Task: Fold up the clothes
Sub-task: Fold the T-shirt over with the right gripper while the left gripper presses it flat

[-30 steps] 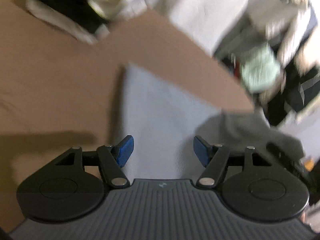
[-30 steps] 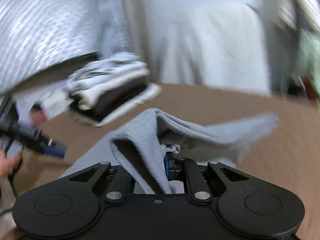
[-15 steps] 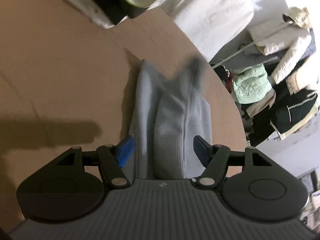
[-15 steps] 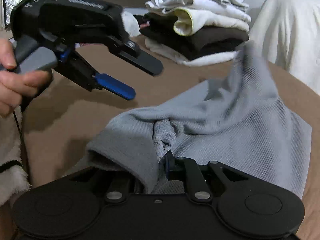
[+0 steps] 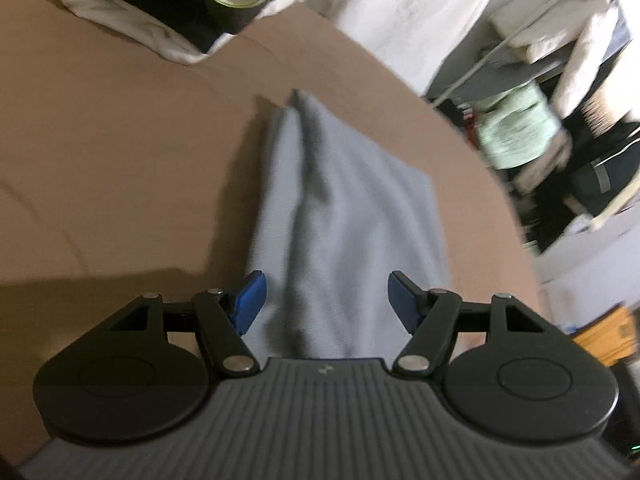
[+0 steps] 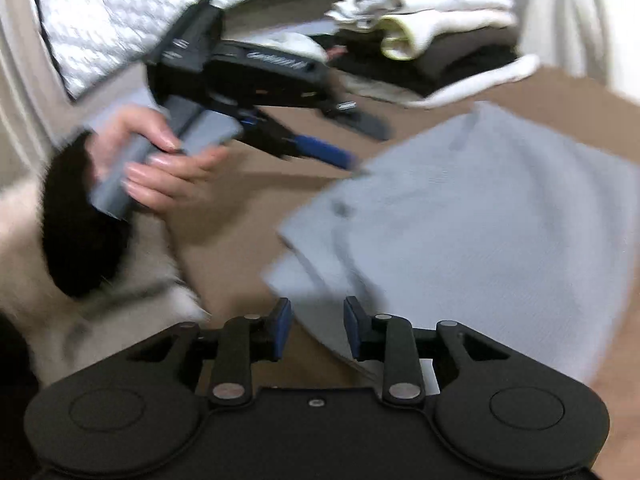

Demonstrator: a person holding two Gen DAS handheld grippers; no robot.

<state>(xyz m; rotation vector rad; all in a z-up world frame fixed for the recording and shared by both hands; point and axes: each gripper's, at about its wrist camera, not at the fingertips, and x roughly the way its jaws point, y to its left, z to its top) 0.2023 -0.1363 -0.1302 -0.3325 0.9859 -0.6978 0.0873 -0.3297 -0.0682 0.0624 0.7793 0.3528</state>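
Grey cloth (image 5: pixel 344 216) lies on the brown table (image 5: pixel 120 152), roughly folded, with a raised crease running from about 12 o'clock down toward the camera in the left wrist view. In the right wrist view the same cloth (image 6: pixel 488 224) fills the 1 to 4 o'clock sector; its near edge shows stacked layers at centre.

Left gripper (image 5: pixel 323 300): jaws wide, blue pads apart on either side of the cloth's near end, neither pad pressing on it. Cloth sits between and below them. In the right wrist view this gripper (image 6: pixel 352 140) reaches in from 10 o'clock, gripped by a hand (image 6: pixel 160 160) with a dark sleeve cuff (image 6: pixel 80 224), and its blue finger (image 6: pixel 320 152) tip is just beside the cloth's far left corner. Whether it touches, cannot tell; picture blurred.

Right gripper (image 6: pixel 316 328): jaws have just been opening and stand at a narrow gap. Nothing pinched between them. The cloth's near edge passes just beside the right-hand pad, brown table showing in the gap.

Stack of folded clothes (image 6: pixel 432 52), white over black with a yellow-edged piece, sits at 1 o'clock in the right view, and at 11 o'clock in the left view (image 5: pixel 168 8), well apart from the grey cloth.

Hanging clothes (image 5: pixel 560 112) crowd 2 o'clock off the table edge.
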